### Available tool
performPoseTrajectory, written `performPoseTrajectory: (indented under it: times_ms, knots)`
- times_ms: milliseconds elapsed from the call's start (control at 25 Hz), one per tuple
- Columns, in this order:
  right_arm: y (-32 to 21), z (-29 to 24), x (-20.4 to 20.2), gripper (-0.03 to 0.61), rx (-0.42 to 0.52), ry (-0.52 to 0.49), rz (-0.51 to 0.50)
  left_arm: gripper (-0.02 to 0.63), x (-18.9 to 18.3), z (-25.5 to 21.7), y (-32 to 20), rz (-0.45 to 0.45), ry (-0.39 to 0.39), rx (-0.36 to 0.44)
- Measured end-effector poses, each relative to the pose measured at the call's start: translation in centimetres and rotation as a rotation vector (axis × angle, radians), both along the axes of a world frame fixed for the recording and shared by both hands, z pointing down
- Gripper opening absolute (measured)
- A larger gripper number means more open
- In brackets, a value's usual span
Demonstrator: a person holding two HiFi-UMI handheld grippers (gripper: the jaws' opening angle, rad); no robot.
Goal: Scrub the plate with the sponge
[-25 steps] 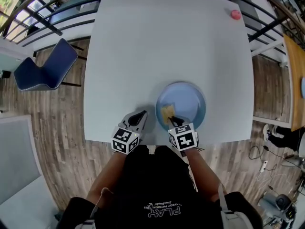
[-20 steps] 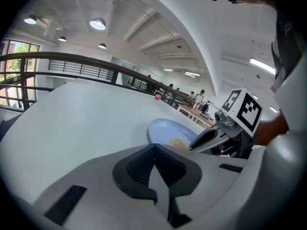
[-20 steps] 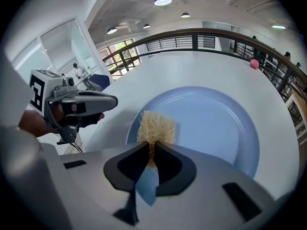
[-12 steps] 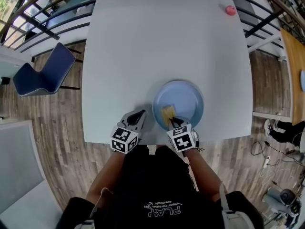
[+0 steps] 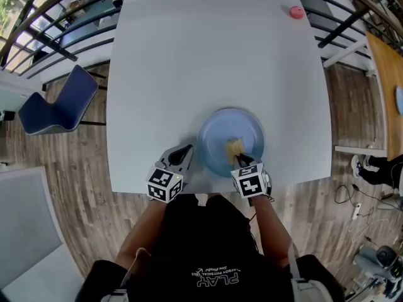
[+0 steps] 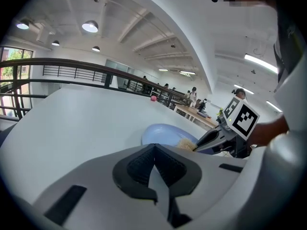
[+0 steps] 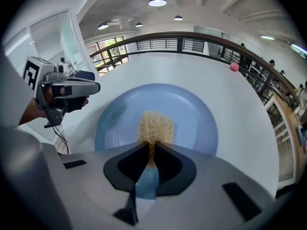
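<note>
A light blue plate (image 5: 220,137) (image 7: 192,114) (image 6: 160,134) lies near the front edge of the white table (image 5: 208,61). A tan, fibrous sponge (image 5: 234,147) (image 7: 154,126) (image 6: 186,144) rests on the plate's near half, pinched at its near end by my right gripper (image 5: 239,158) (image 7: 151,150), which is shut on it. My left gripper (image 5: 183,155) (image 6: 154,163) hovers just left of the plate, jaws closed together with nothing between them.
A small pink ball (image 5: 296,12) (image 7: 234,67) sits at the table's far right corner. A blue chair (image 5: 56,106) stands on the wooden floor at the left. Black railings (image 5: 50,36) run behind the table. A wooden table edge (image 5: 385,80) shows at the right.
My right gripper has dragged the sponge rightward across the plate. The left gripper has stayed beside the plate's left rim.
</note>
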State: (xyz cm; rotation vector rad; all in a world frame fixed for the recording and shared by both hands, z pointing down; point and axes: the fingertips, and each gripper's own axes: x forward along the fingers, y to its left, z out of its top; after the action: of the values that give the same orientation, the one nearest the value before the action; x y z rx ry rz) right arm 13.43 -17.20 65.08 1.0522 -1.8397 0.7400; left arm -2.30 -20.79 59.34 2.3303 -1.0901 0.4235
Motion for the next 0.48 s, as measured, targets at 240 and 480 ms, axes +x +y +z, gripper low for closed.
performPoseTrajectory:
  times_ms: [240, 480]
  knots:
    - [-0.5, 0.2, 2.5, 0.044, 0.016, 0.027, 0.021, 0.012, 1.2, -0.3, 0.2, 0.003, -0.001, 0.007]
    - [-0.9, 0.3, 3.7, 0.044, 0.040, 0.016, 0.037, 0.012, 2.3, -0.6, 0.6, 0.002, -0.011, 0.010]
